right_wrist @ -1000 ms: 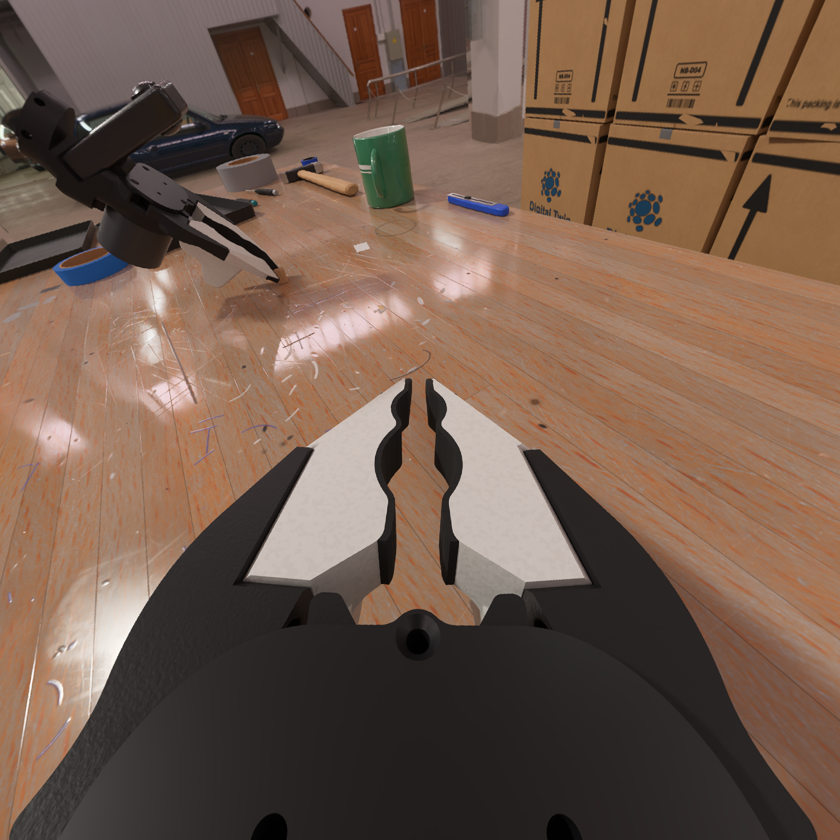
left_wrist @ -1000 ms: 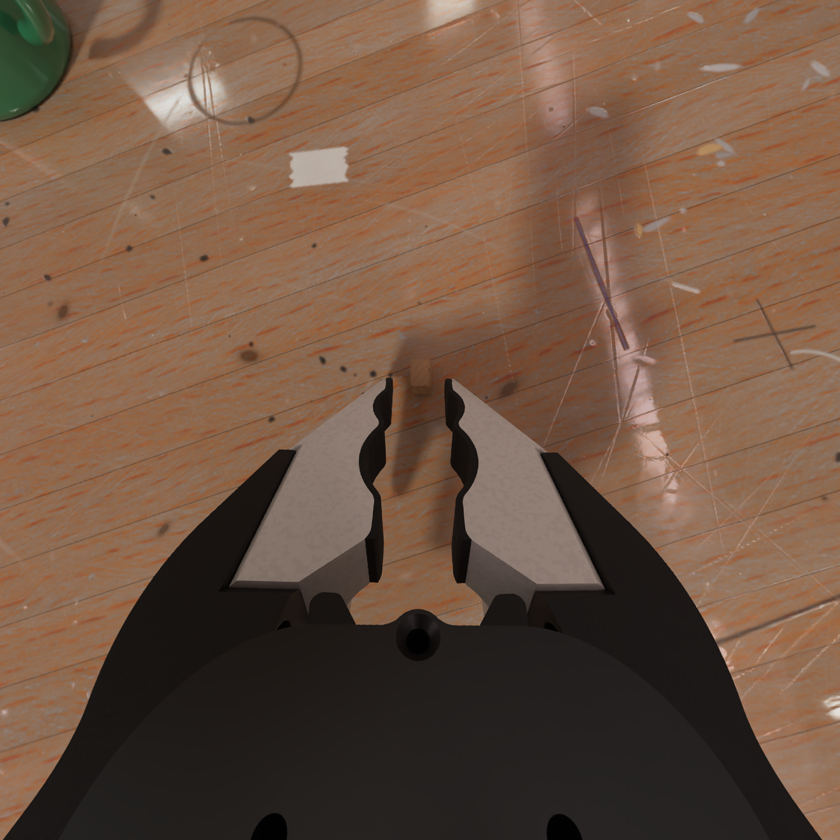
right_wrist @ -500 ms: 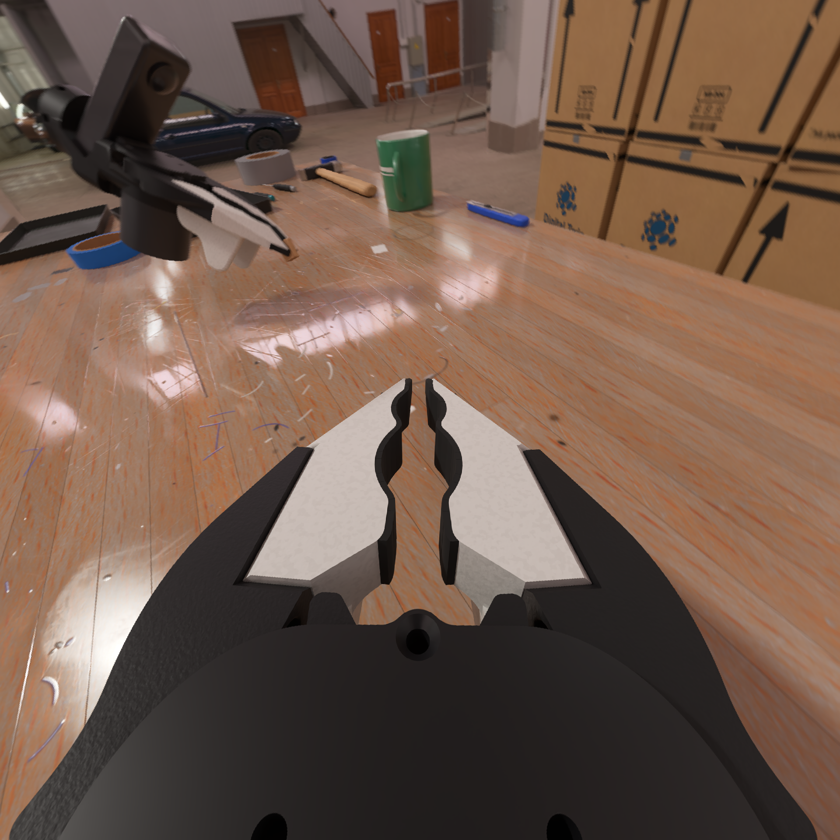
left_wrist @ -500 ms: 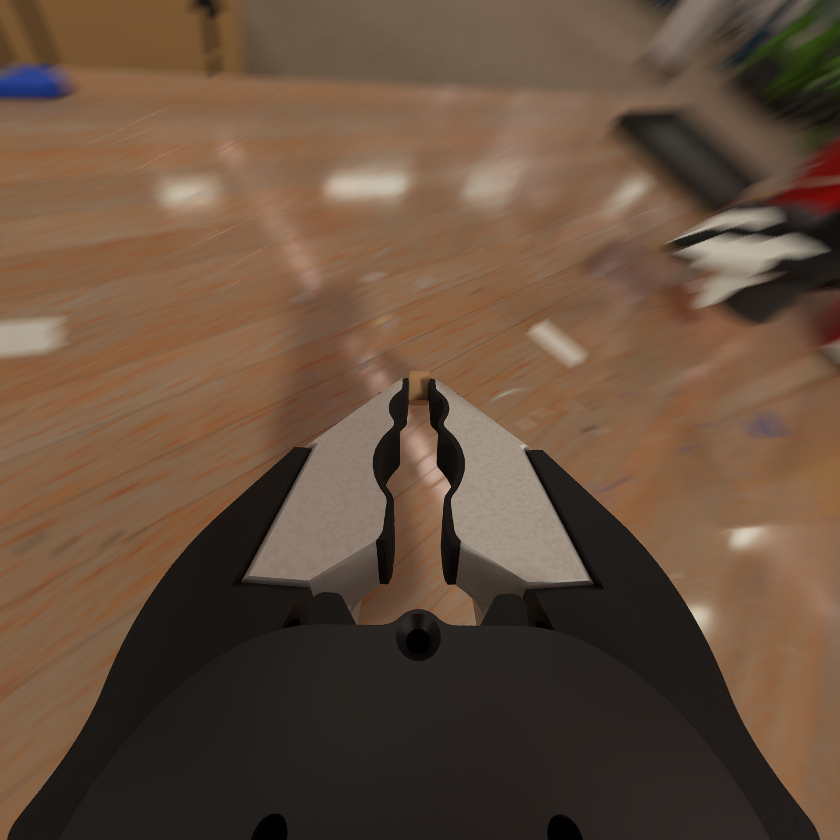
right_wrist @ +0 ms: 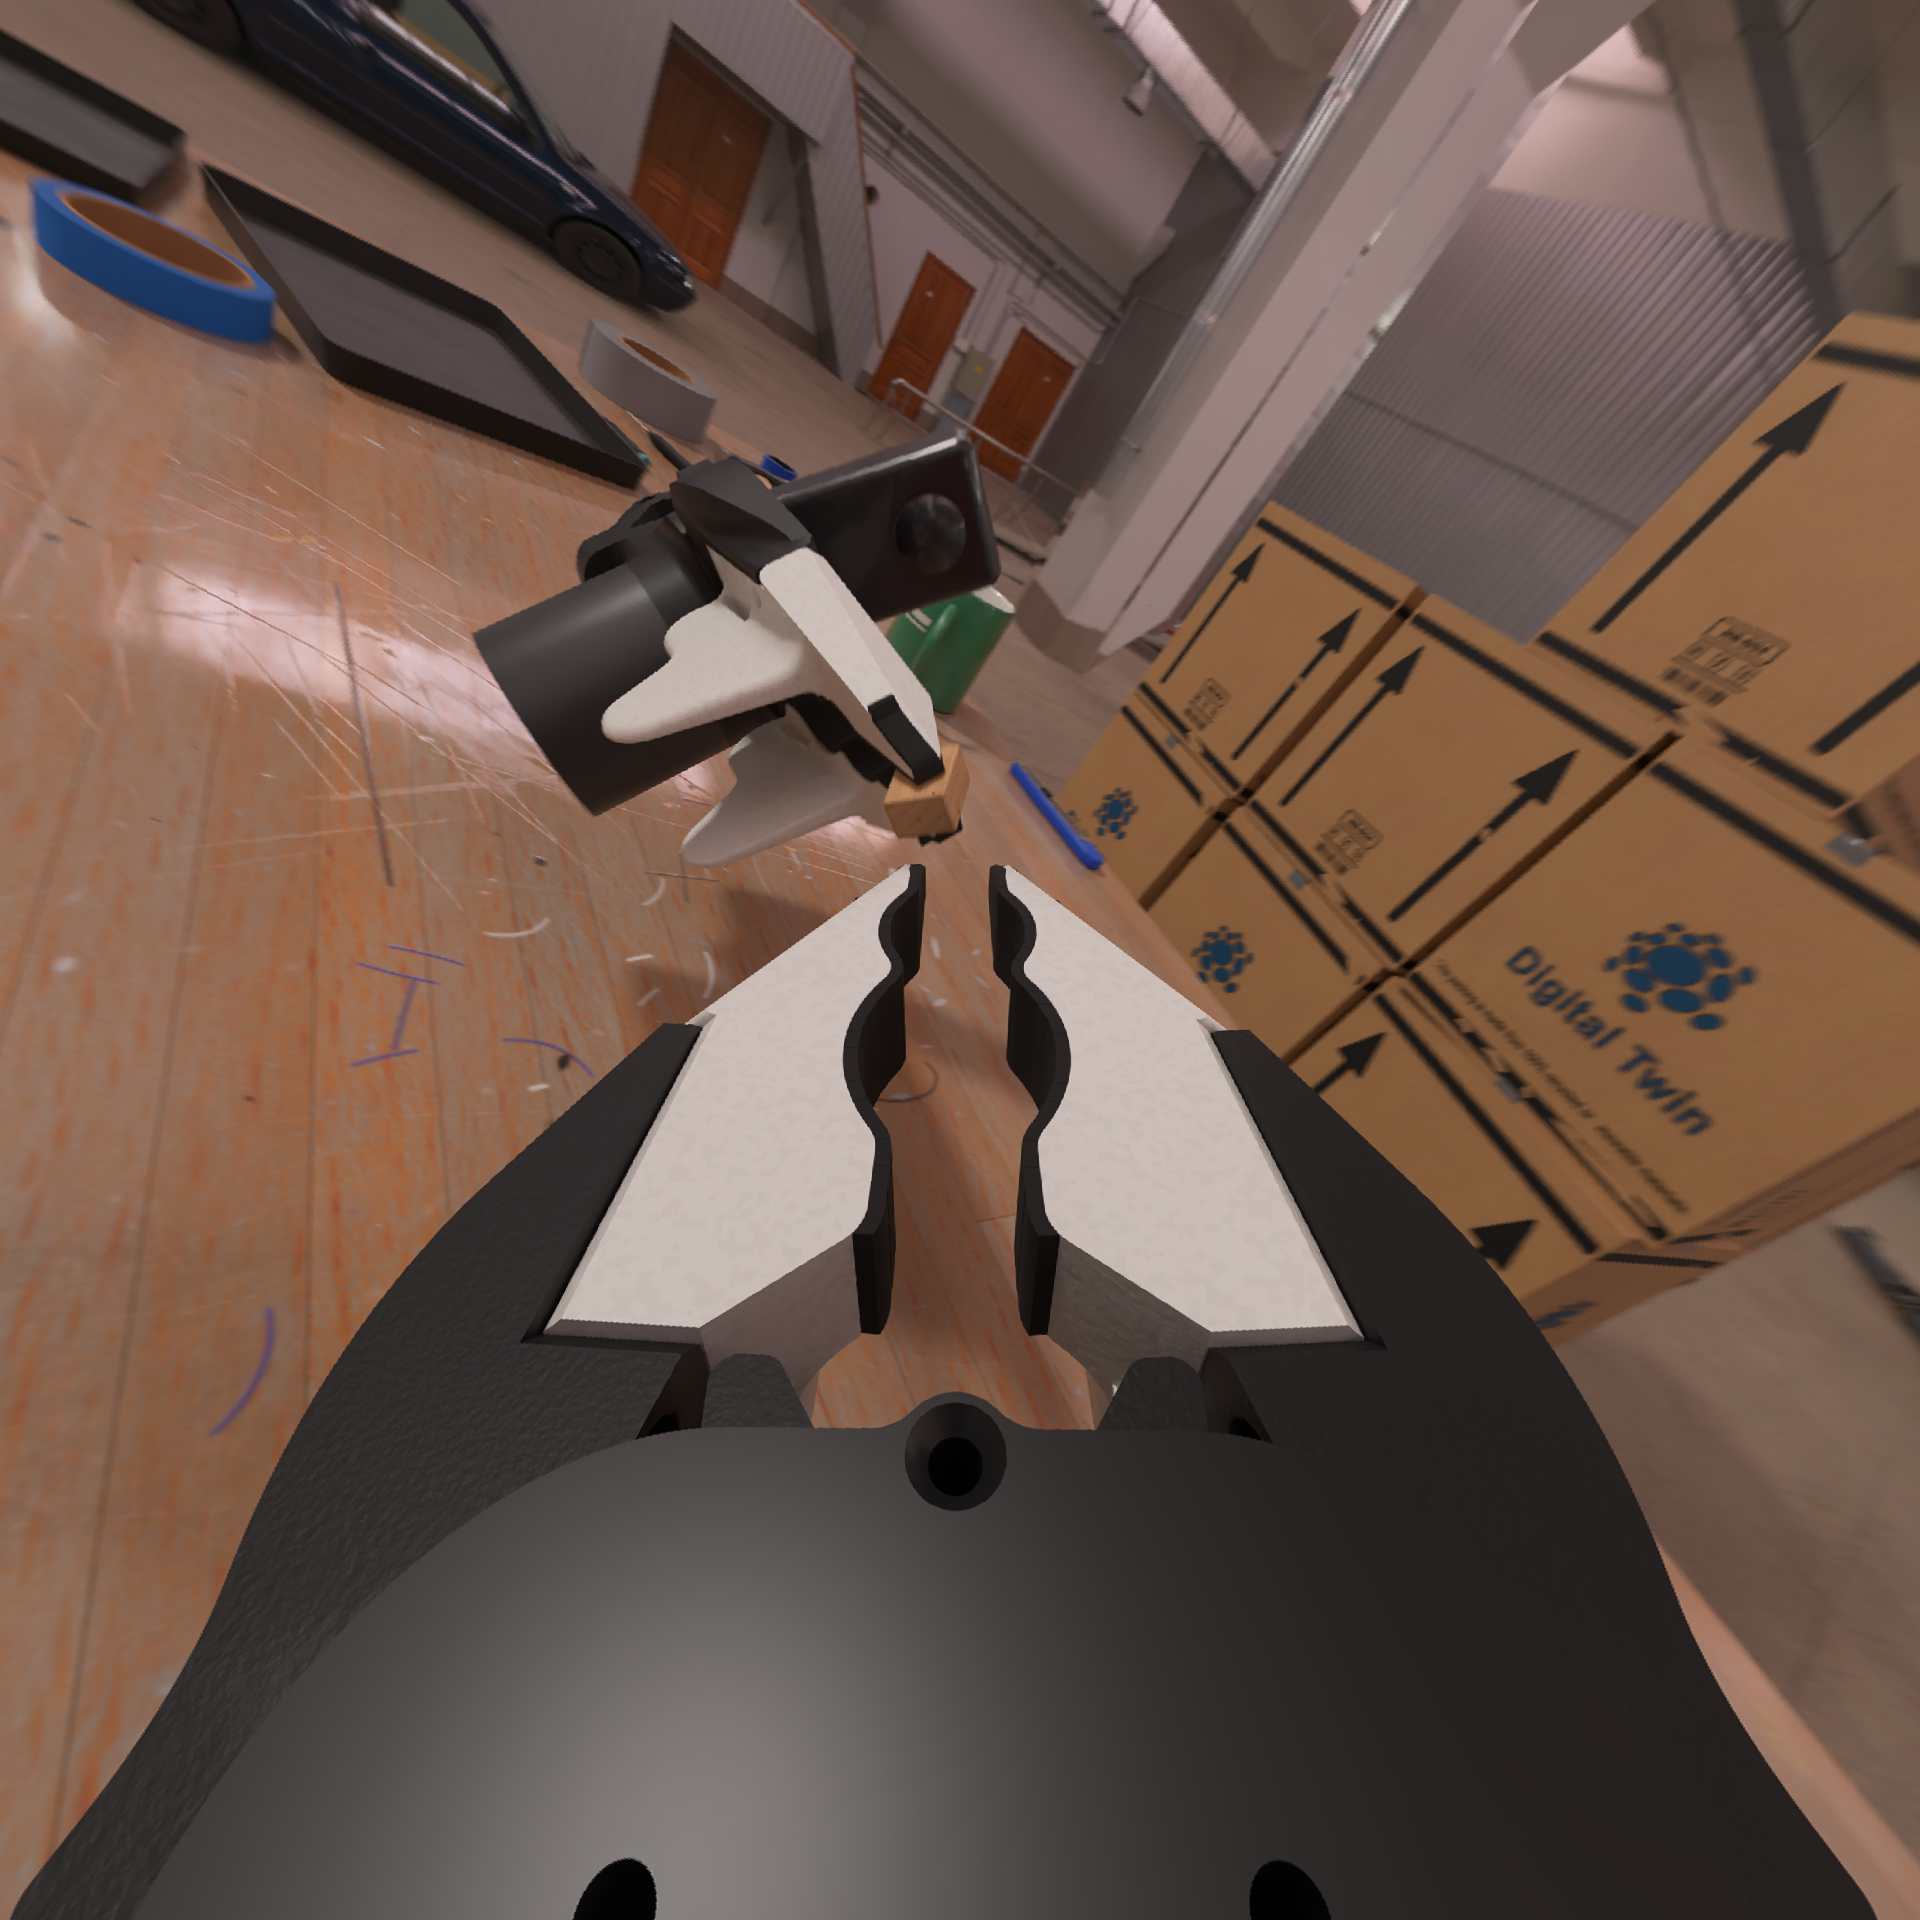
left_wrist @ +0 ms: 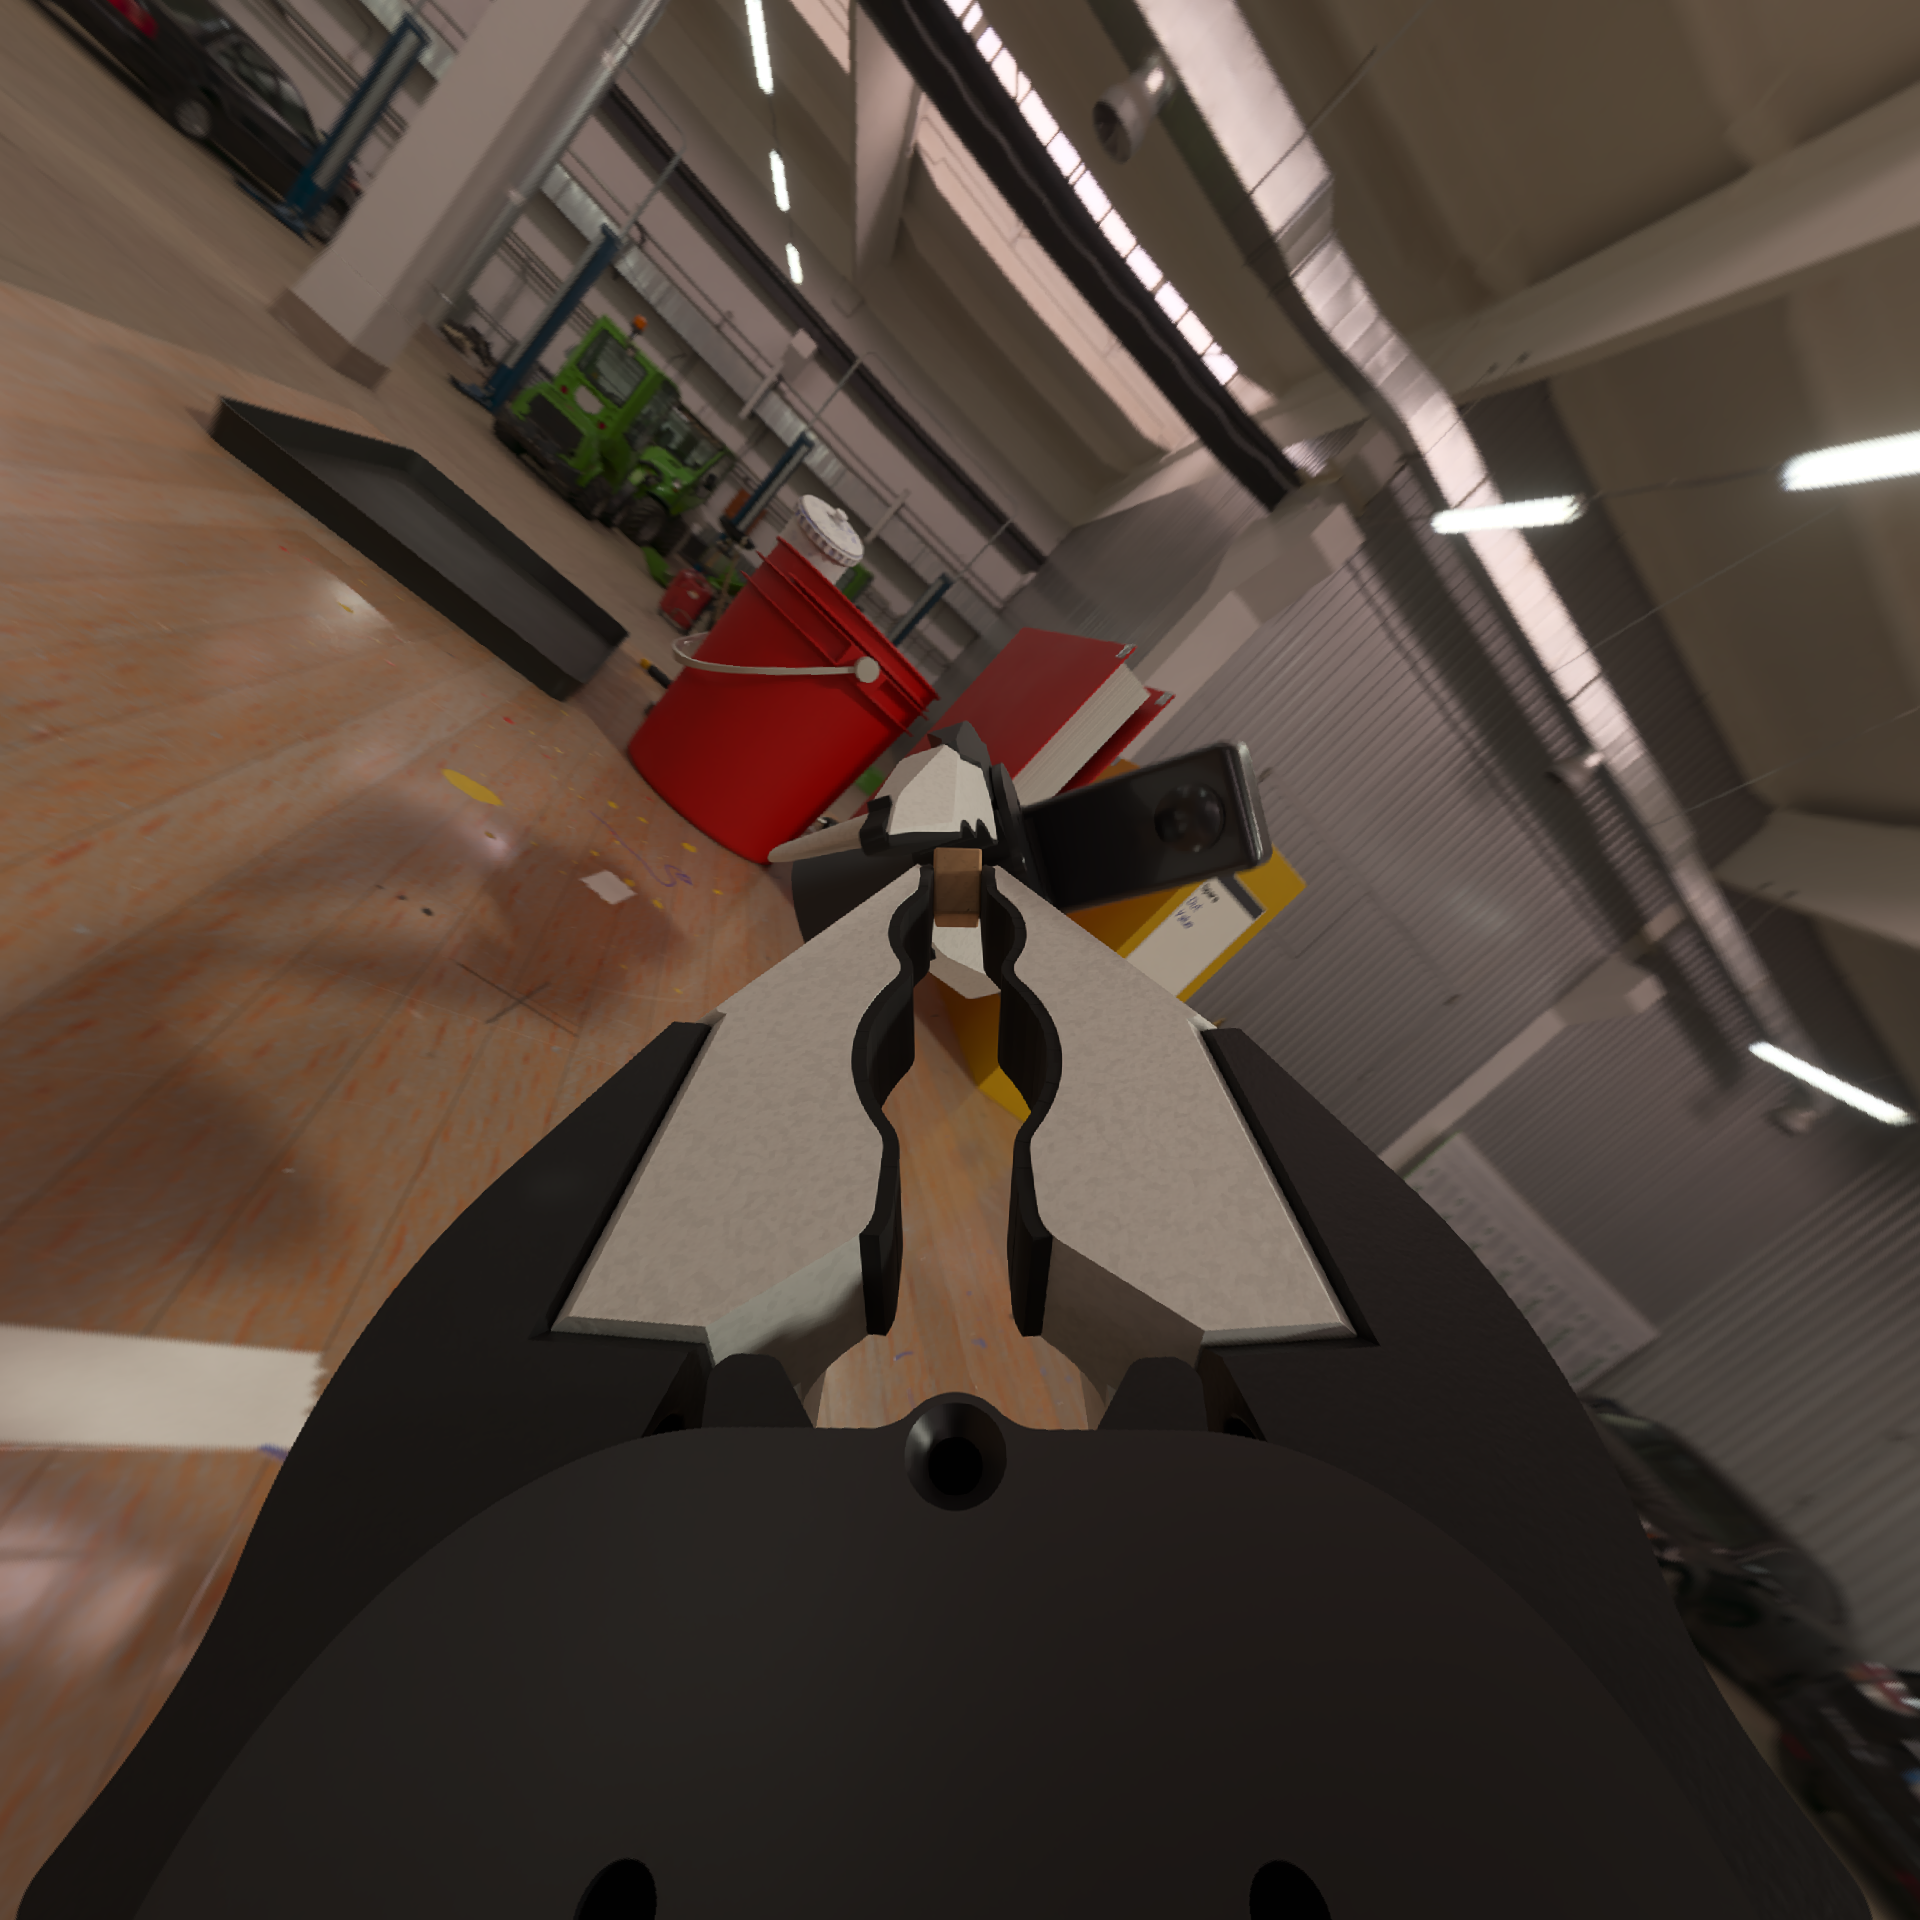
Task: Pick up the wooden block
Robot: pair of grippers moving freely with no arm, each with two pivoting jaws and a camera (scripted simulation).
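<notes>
Scratched wooden floor (right_wrist: 208,831), stacked cardboard boxes (right_wrist: 1558,883), ceiling strip lights (left_wrist: 1507,512)

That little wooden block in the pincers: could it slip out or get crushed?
Probably not crushed: the wooden block looks solid and keeps its square shape. Slipping seems likelier, since the left gripper pinches it only at the very tips. It looks light.

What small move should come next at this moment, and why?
Probably the right gripper should ease forward around the wooden block: the left gripper holds it off the table, and the right's open fingers sit just short of it.
</notes>
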